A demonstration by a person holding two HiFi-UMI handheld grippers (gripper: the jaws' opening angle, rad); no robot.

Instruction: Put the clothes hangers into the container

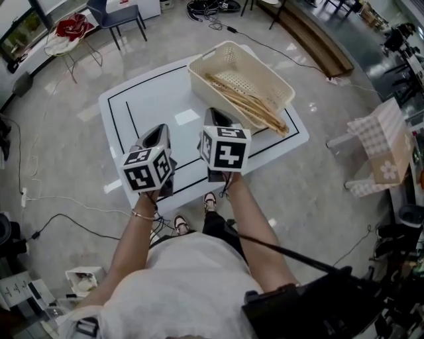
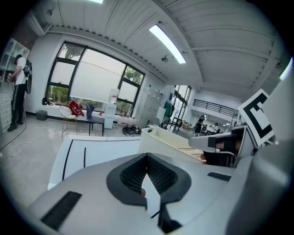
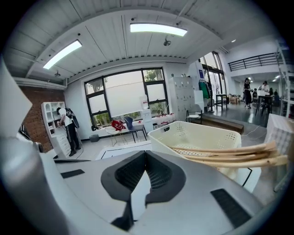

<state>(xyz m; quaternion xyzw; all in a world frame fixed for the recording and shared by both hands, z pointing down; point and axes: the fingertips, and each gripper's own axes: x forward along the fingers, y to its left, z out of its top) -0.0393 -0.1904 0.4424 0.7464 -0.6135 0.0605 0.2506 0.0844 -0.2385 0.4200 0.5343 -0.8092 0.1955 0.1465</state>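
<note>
My left gripper (image 2: 146,155) and right gripper (image 3: 144,151) hang side by side above the near edge of the low white table (image 1: 142,99), each with its jaws closed together and nothing between them. The marker cubes, left (image 1: 147,169) and right (image 1: 225,147), face up toward the head camera, and the right gripper sits slightly farther over the table than the left. The cream basket (image 1: 202,86) stands at the table's far right corner, set at an angle to the black line that runs round the tabletop. The wooden hangers (image 1: 248,102) lie in a bundle inside the basket, running along its length, and their ends stick out over the rim nearest the table's right edge. The rest of the tabletop inside the black line shows only glare from the ceiling lights. A chair (image 1: 122,16) stands on the floor beyond the table's far left corner
</note>
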